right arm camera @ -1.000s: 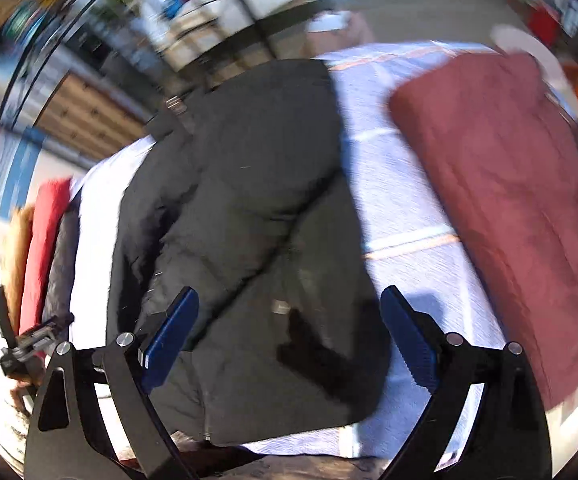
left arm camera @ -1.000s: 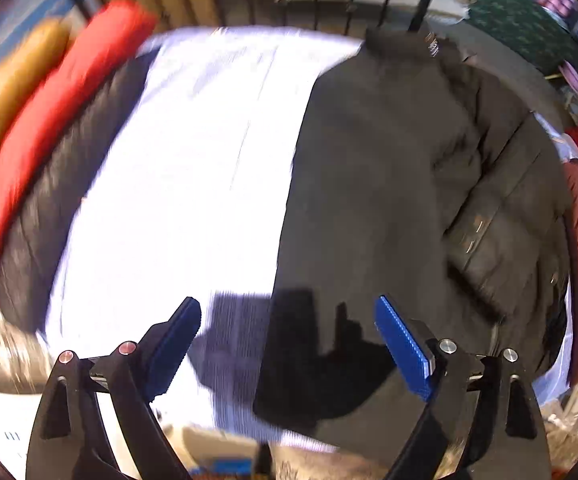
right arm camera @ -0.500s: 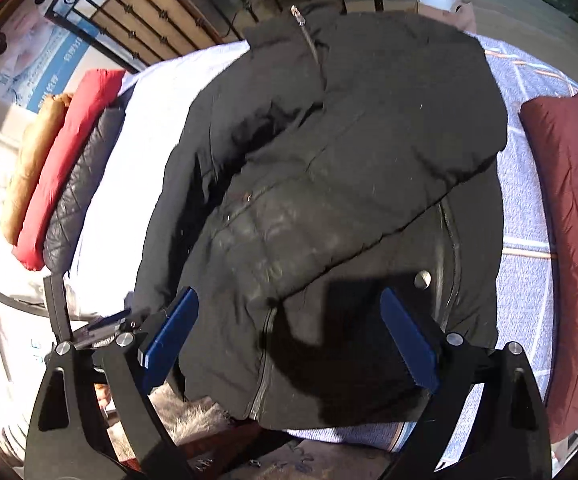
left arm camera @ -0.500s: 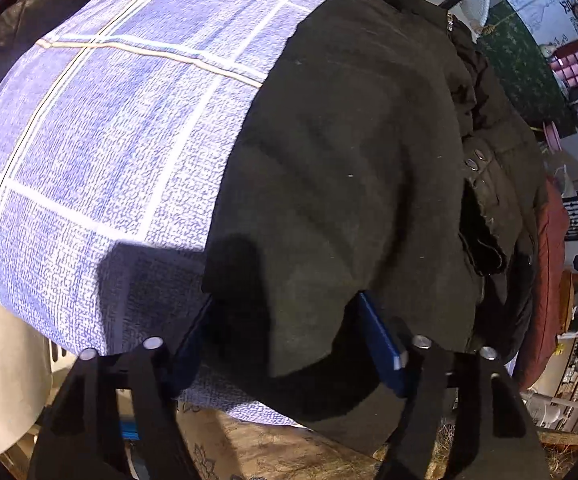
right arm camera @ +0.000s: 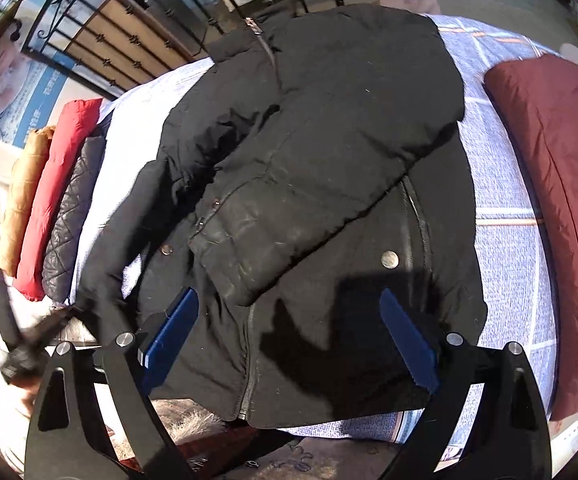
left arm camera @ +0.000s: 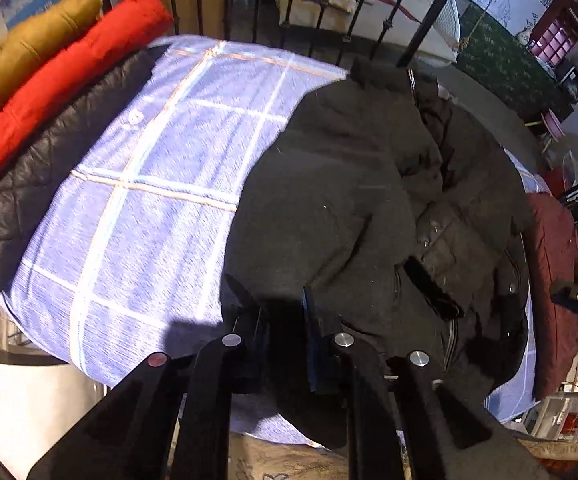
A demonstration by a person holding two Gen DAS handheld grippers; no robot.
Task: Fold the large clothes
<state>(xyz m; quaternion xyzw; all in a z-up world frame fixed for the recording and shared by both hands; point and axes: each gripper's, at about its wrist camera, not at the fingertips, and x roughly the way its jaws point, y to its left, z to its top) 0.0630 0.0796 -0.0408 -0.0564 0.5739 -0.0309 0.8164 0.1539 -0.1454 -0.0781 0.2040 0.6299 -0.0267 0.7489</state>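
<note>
Black padded jacket (right arm camera: 309, 168) looks bulky and soft; left gripper (left arm camera: 285, 328) pinches its hem edge, right gripper (right arm camera: 289, 344) hovers with jaws wide.

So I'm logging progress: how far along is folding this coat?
Done: both sleeves of the black padded coat lie crossed over its front. In hand: the left tool is shut on its lower hem corner; the right tool hovers open above the hem. Left: folding the body, then stacking beside the folded red jacket.
</note>
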